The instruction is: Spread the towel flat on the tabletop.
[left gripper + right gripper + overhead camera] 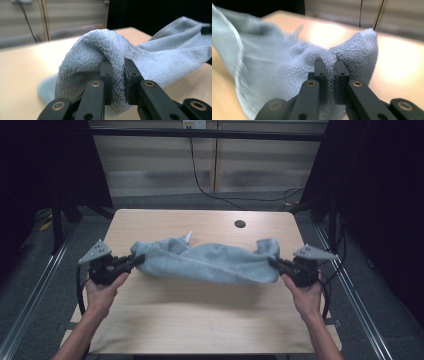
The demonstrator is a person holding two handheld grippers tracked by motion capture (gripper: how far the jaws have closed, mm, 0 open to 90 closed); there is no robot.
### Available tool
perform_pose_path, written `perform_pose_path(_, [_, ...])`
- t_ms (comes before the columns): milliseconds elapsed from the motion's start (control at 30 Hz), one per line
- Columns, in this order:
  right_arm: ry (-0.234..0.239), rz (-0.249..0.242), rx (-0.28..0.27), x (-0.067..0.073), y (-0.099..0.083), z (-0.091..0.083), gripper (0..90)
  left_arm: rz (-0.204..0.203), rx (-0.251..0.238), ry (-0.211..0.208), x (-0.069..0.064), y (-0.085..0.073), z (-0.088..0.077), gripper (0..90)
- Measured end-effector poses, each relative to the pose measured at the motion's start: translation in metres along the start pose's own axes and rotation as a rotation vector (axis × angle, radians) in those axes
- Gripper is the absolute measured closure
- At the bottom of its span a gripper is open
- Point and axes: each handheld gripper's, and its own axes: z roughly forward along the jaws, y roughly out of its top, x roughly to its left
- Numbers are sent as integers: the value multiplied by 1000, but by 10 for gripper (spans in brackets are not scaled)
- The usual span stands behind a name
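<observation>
A light blue terry towel (210, 262) hangs stretched between my two grippers just above the wooden table (200, 320). My left gripper (139, 258) pinches the towel's left end; in the left gripper view the towel (100, 47) bunches up between the closed jaws of that gripper (118, 67). My right gripper (272, 261) clamps the right end, and in the right gripper view a fold of the towel (274, 62) is squeezed between the pads of that gripper (330, 63). The middle of the cloth sags toward the tabletop.
A round cable hole (240, 224) sits in the table's far right part. Black cables (210, 190) trail over the floor behind the table. Metal rails (350, 290) run along both sides, and dark curtains stand left and right.
</observation>
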Motion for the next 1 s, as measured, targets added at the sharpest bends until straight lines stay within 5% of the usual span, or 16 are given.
perform_pose_path(133, [12, 17, 89, 15, -48, -13, 838, -21, 51, -19, -10, -36, -12, 794])
perform_pose_path(267, [15, 28, 158, 22, -73, -18, 828, -62, 112, -72, -18, -64, -20, 770])
perform_pose_path(367, [57, 45, 190, 24, -89, -25, 783, -34, 101, -133, -20, -67, -27, 719])
perform_pose_path(500, [56, 58, 153, 18, -87, -36, 706, -18, 68, -111, -15, -55, -28, 651])
perform_pose_path(633, [50, 63, 118, 7, -72, -34, 655, 35, 106, -116, -15, -39, -1, 620])
perform_pose_path(767, [50, 59, 79, 5, -55, -26, 597, 59, 193, -132, -14, -36, 49, 612])
perform_pose_path(867, [39, 42, 103, -3, -45, -12, 576, 77, 252, -165, -14, -47, 78, 723])
perform_pose_path(900, [29, 45, 116, -6, -44, -7, 565, 104, 305, -167, -17, -53, 85, 723])
perform_pose_path(1000, [46, 49, 140, -21, -44, 13, 531, 148, 380, -166, -22, -64, 88, 755])
